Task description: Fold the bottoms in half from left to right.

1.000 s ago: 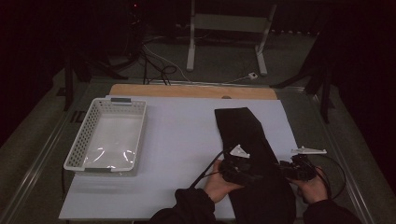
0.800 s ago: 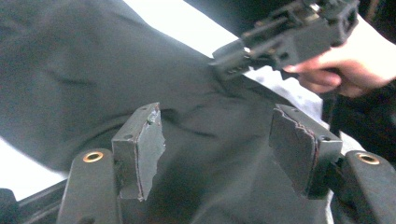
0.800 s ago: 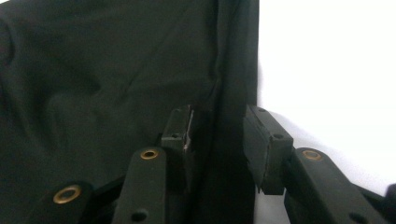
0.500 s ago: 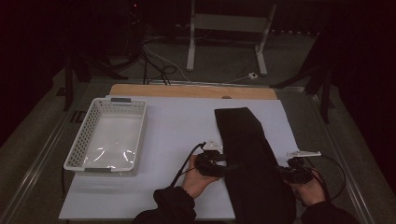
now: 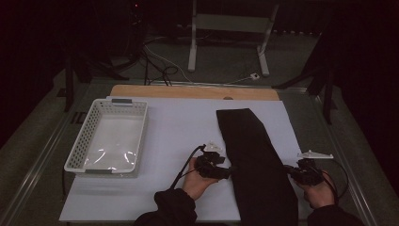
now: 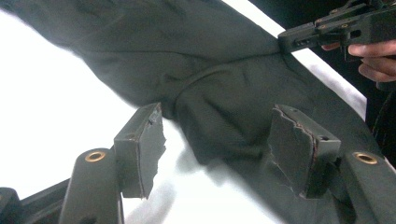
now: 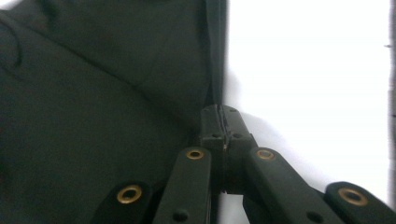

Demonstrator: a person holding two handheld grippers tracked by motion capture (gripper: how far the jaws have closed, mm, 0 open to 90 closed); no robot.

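Observation:
A long black cloth (image 5: pixel 249 150) lies folded on the white table cover (image 5: pixel 179 127), running from mid-table to the near edge. My left gripper (image 5: pixel 227 173) is at the cloth's left edge, open. In the left gripper view the cloth (image 6: pixel 210 60) bunches between the gripper's (image 6: pixel 219 126) spread pads (image 6: pixel 140 140), which do not press on it. My right gripper (image 5: pixel 288 172) is at the cloth's right edge. Its jaws have just closed, and in the right gripper view the gripper (image 7: pixel 219 119) is shut on the hem of the cloth (image 7: pixel 93 93). The right gripper (image 6: pixel 285 42) also shows far off in the left gripper view.
A white slotted basket (image 5: pixel 77 153) stands at the left of the table with clear plastic in its bottom. A wooden strip (image 5: pixel 188 92) runs along the far edge. Beyond it stand a metal frame (image 5: pixel 226 28) and cables on the floor.
My left hand has moved left, from over the cloth to its left edge. The right hand has kept its place at the right edge.

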